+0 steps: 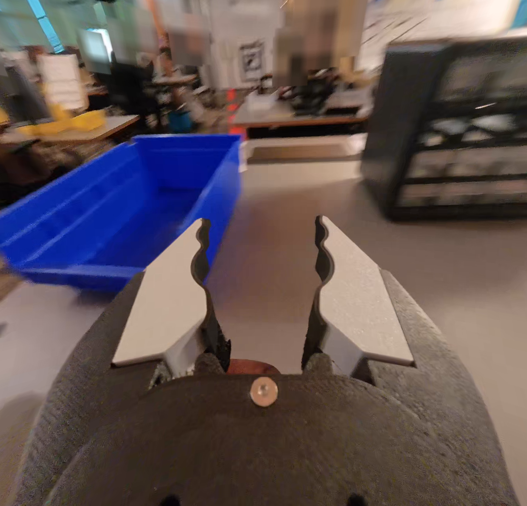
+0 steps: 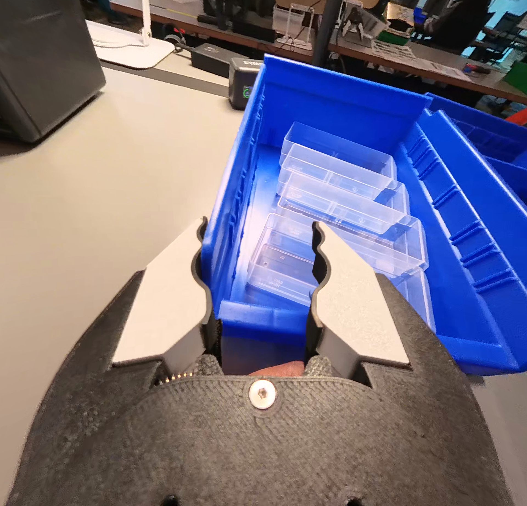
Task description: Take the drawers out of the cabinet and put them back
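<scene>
In the left wrist view my left gripper is open and empty above the grey table. A blue bin lies to its left and looks empty inside. The black drawer cabinet stands at the right, blurred. In the right wrist view my right gripper is open and empty above the near left corner of a blue bin. Several clear plastic drawers lie in that bin. One clear drawer lies below the fingertips, not touched.
A second blue bin sits against the first on its right. A dark grey box, a white lamp base and a black power unit stand at the table's far side. Other desks with clutter fill the background.
</scene>
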`<state>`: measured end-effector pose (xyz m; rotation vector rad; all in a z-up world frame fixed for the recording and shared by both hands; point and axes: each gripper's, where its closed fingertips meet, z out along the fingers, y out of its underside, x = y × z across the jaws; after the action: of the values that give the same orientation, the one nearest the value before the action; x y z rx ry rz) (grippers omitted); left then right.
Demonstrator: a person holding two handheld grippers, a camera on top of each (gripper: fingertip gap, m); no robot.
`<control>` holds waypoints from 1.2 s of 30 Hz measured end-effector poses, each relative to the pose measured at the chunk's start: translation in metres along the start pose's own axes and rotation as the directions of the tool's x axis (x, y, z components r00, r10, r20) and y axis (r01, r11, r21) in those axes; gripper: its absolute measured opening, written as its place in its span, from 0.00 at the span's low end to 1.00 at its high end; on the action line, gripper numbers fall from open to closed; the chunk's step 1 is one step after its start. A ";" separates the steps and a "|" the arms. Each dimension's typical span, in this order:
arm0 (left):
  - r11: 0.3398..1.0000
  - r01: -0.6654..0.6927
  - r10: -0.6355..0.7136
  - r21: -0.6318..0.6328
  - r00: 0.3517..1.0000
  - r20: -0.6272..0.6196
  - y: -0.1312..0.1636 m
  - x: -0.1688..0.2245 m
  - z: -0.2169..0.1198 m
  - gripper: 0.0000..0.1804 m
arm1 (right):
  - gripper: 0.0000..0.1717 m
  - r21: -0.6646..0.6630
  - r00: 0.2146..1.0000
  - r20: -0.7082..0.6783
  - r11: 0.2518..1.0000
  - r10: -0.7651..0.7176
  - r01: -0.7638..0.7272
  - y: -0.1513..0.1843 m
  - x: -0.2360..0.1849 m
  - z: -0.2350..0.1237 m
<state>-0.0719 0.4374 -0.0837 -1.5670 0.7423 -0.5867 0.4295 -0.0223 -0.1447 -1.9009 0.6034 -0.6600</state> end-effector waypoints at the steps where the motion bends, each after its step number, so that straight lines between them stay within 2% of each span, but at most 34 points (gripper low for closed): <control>1: 0.999 -0.013 0.017 -0.053 0.997 0.075 0.004 -0.024 0.007 0.43 | 0.44 -0.007 1.000 -0.013 1.000 -0.005 0.005 0.000 0.001 0.002; 3: 0.987 -0.003 0.030 -0.161 0.985 0.167 0.020 -0.062 0.026 0.45 | 0.41 -0.017 0.999 -0.053 1.000 -0.007 0.006 0.001 0.004 0.004; 5: 0.969 0.026 0.021 -0.246 0.982 0.187 0.039 -0.082 0.046 0.46 | 0.39 -0.023 0.996 -0.093 1.000 -0.007 0.005 0.001 0.007 0.005; 8: 0.954 0.005 0.057 -0.301 0.979 0.195 0.057 -0.095 0.070 0.43 | 0.37 -0.020 0.995 -0.101 1.000 -0.010 0.008 0.001 0.007 0.004; 11: 0.940 -0.031 0.100 -0.340 0.977 0.187 0.067 -0.097 0.086 0.37 | 0.30 -0.021 0.995 -0.093 1.000 -0.021 0.020 -0.001 0.003 0.005; 13: 0.936 -0.074 0.151 -0.344 0.968 0.203 0.068 -0.099 0.090 0.22 | 0.17 -0.001 0.996 -0.080 1.000 -0.031 0.031 -0.005 -0.002 0.005; 16: 0.944 -0.064 0.121 -0.322 0.980 0.158 0.065 -0.087 0.089 0.06 | 0.05 0.003 0.994 -0.079 0.997 -0.080 0.080 -0.007 -0.008 0.003; 23: 0.945 -0.113 0.126 -0.306 0.992 0.023 0.065 -0.043 0.058 0.02 | 0.03 0.016 0.996 -0.057 0.997 -0.074 0.075 0.001 -0.016 -0.020; 28: 0.948 -0.150 0.132 -0.282 0.988 -0.081 0.069 -0.010 0.017 0.02 | 0.04 0.036 0.995 0.050 0.995 -0.091 0.089 0.013 -0.033 -0.060; 36: 0.959 -0.107 0.017 -0.262 0.946 -0.325 0.073 0.025 -0.062 0.02 | 0.03 0.063 0.959 0.256 0.992 -0.125 0.113 0.034 -0.065 -0.128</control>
<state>-0.1106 0.3737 -0.1496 -1.7168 1.1577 -0.7239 0.2916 -0.0750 -0.1416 -1.9496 0.3055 -0.4846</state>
